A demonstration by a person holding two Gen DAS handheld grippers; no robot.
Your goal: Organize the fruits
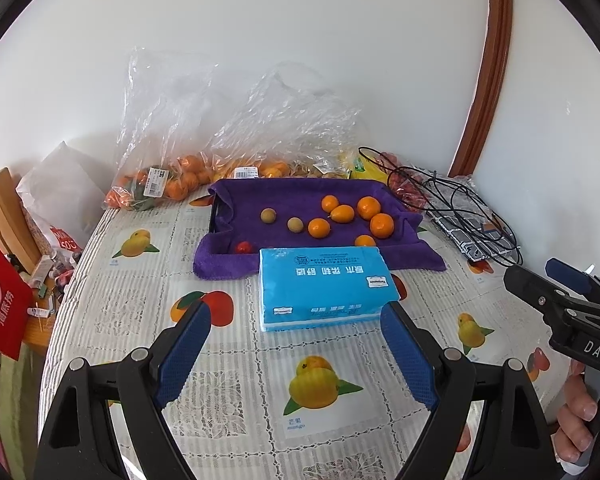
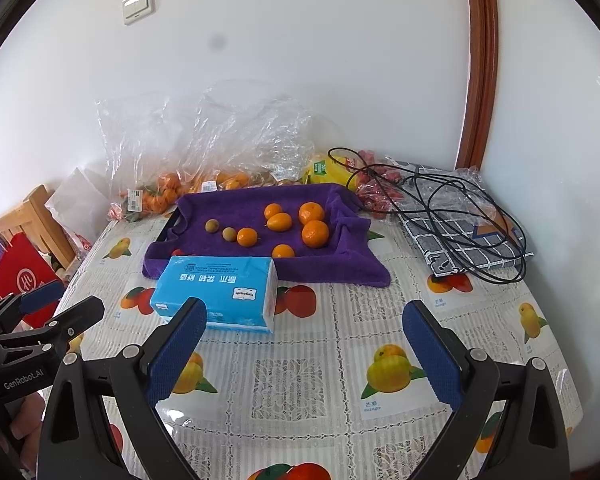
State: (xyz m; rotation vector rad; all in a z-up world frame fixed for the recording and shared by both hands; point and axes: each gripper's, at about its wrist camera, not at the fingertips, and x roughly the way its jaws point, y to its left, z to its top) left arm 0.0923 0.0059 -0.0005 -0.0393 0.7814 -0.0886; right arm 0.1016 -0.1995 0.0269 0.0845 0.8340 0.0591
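1. Left wrist view: left gripper (image 1: 296,344) has its jaws spread wide with nothing between them, above the fruit-print tablecloth (image 1: 228,364). Blue tissue pack (image 1: 324,286) lies just ahead, touching the front edge of the purple towel (image 1: 300,208), which is draped over a dark tray. On the towel: several oranges (image 1: 381,225), two small brown fruits (image 1: 268,215), one red fruit (image 1: 243,247). Bagged oranges (image 1: 180,180) sit behind, by the wall. Right gripper (image 1: 556,280) shows at the right edge; cannot tell its jaw state from here.
2. Right wrist view: right gripper (image 2: 304,344) has its jaws apart and empty over the tablecloth. Black cable (image 2: 460,216) lies on a checked packet right of the towel.
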